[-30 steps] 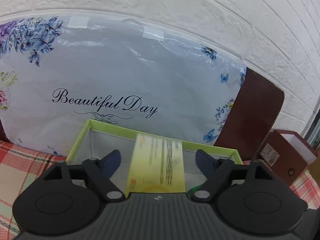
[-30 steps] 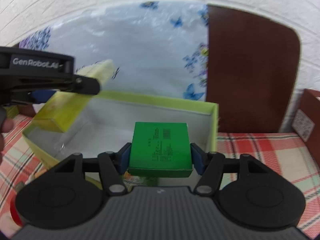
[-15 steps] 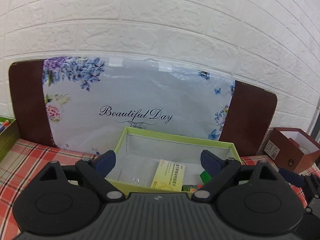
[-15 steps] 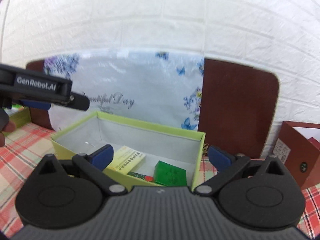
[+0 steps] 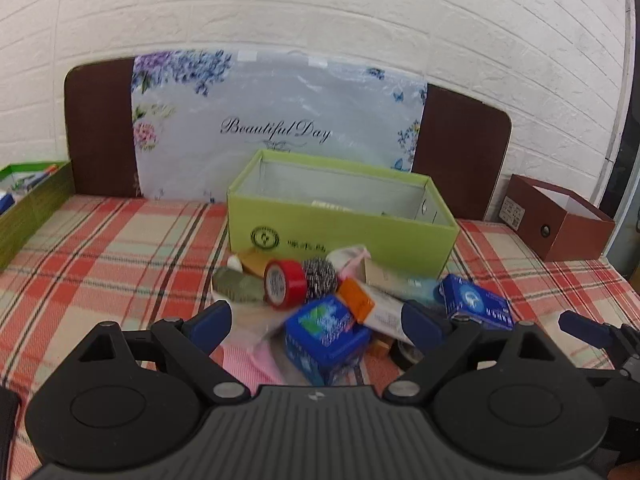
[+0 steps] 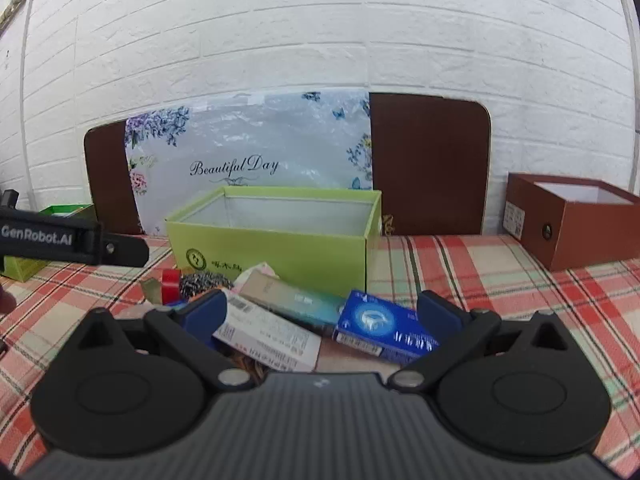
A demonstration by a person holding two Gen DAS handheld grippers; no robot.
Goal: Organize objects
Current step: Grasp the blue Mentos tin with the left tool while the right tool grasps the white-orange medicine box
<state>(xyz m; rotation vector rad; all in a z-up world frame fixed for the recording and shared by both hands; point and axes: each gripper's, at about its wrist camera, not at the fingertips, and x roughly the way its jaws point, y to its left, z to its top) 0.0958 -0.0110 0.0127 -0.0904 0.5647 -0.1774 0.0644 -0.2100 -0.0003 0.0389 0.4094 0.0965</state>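
left gripper [image 5: 316, 320]: fingers wide apart, empty | below: cluttered pile, blue box [image 5: 326, 336] | behind: green box [image 5: 340, 232]

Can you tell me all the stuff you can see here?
green box: one, lime, middle of the cloth, open.
brown box: one, reddish brown, far right, open.
tape roll: one, red, in the pile before the green box.
steel scrubber: one, silver, right of the tape roll.
blue packets: two, blue, in the pile.
checked cloth: one, red plaid, under everything.
left gripper: one, black, open.
right gripper: one, black, open.
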